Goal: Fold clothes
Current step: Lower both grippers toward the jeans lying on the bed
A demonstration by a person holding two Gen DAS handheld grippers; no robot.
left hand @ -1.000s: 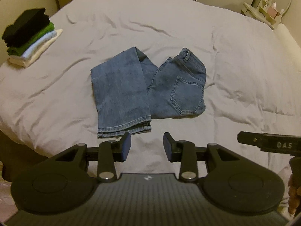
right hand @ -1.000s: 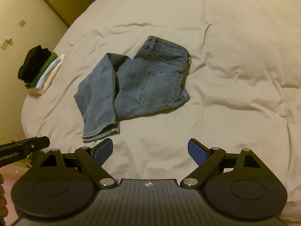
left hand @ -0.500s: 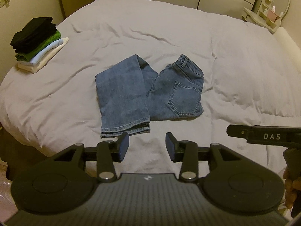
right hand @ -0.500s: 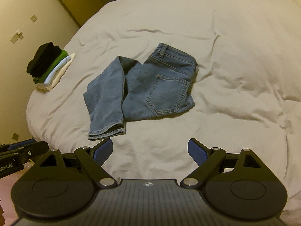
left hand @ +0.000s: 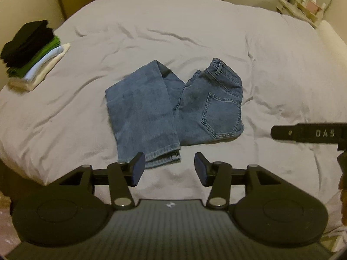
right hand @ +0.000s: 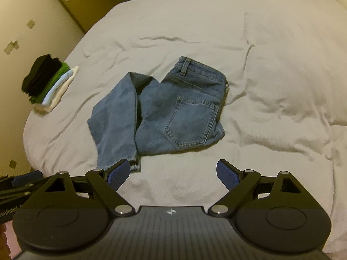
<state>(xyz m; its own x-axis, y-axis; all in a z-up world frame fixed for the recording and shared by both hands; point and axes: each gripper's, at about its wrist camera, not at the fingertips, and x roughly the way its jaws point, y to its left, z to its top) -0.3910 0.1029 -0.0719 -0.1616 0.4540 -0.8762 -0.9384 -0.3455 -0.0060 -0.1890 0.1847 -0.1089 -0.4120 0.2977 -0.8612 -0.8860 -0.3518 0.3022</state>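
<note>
Jeans (left hand: 173, 110), partly folded with the legs doubled over, are lying mid-bed on a pale duvet (left hand: 195, 32), well apart from a stack of folded clothes (left hand: 32, 52). The left gripper (left hand: 167, 169) is opening, nothing between its jaws; the right gripper (right hand: 173, 175) is hovering wide and empty. Next likely: pinching the hem for another fold.
</note>
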